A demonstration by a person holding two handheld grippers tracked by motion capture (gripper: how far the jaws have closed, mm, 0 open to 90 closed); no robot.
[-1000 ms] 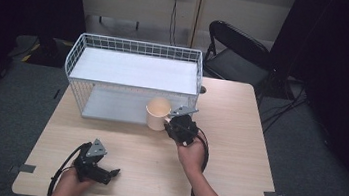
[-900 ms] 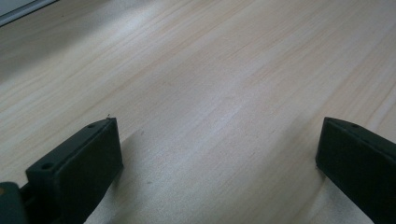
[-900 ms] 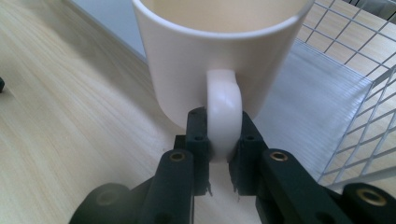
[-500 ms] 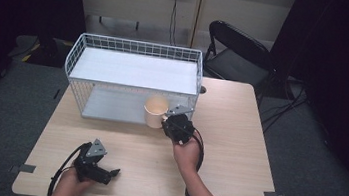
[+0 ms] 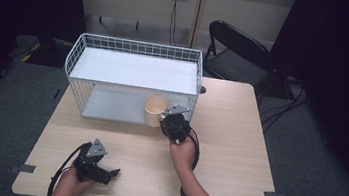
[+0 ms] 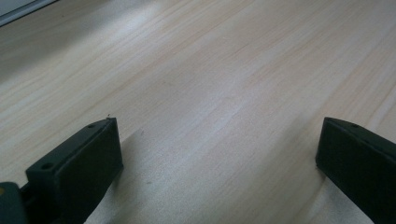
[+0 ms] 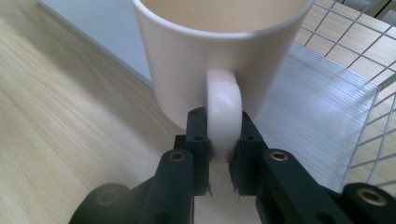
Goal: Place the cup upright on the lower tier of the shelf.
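Note:
A cream mug [image 5: 154, 109] [image 7: 219, 51] hangs upright at the open front of the white wire rack [image 5: 138, 48], over the edge of its lower shelf. My right gripper [image 5: 165, 121] [image 7: 223, 150] is shut on the mug's handle [image 7: 224, 112], its two black jaws pinching the loop from both sides. My left gripper [image 5: 112, 173] [image 6: 219, 154] rests low over the bare wooden table [image 6: 210, 84] near the front left edge, open, with nothing between its jaws.
The rack has a white top shelf [image 5: 135, 70] and a white lower shelf [image 7: 317, 126], with wire mesh [image 7: 364, 70] on its right side. A black folding chair [image 5: 241, 53] stands behind the table. Cables trail from both grippers.
The right gripper has carried the mug a little toward the rack, up and to the left in the high view. The left gripper has stayed where it was.

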